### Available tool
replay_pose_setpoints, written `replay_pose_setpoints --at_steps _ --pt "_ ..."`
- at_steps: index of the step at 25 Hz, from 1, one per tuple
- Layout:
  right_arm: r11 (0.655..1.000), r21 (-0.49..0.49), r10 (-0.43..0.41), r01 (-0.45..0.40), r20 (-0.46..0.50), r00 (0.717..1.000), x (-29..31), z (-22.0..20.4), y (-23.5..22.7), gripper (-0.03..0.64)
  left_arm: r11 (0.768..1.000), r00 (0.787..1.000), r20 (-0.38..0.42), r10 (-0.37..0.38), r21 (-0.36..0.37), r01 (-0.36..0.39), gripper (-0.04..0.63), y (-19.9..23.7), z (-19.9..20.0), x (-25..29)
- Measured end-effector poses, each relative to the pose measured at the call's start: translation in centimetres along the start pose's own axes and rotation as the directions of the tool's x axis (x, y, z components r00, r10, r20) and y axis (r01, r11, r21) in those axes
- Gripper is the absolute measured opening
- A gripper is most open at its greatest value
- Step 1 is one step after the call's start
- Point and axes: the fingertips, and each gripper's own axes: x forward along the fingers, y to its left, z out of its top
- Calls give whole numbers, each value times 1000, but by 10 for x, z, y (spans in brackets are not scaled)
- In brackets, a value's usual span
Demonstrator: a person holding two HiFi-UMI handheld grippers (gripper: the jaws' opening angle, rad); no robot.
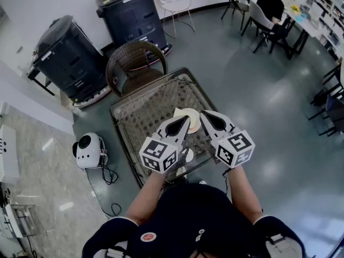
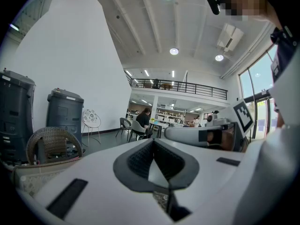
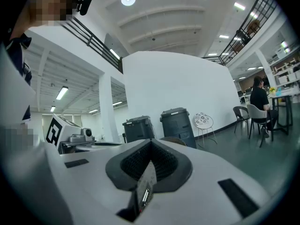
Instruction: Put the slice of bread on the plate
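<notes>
In the head view a pale round plate (image 1: 193, 124) lies on the small glass-topped wicker table (image 1: 141, 112). A cream, squarish piece (image 1: 179, 112) at the plate's left edge looks like the bread slice, though both gripper tips partly cover it. My left gripper (image 1: 187, 119) hovers over the plate, jaws shut and empty. Just to its right, my right gripper (image 1: 203, 113) is also shut with nothing between its pads. In the left gripper view the pads (image 2: 153, 141) meet and the right gripper (image 2: 201, 135) shows alongside. In the right gripper view the closed jaws (image 3: 151, 141) point level across the room.
A brown wicker chair (image 1: 134, 63) stands behind the table, with two dark bins (image 1: 70, 58) (image 1: 131, 15) beyond it. A white device with a cable (image 1: 88, 149) sits on the floor at left. A small white round thing (image 1: 187, 155) lies near the table's front edge. A person (image 1: 271, 4) sits far right.
</notes>
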Motion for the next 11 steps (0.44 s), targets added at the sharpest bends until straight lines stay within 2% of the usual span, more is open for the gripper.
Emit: replay_pose_setpoints --at_steps 11 --pt "1000 -3 3 -3 2 1000 2 4 5 6 1000 1000 2 5 -3 -5 8 3 3 -4"
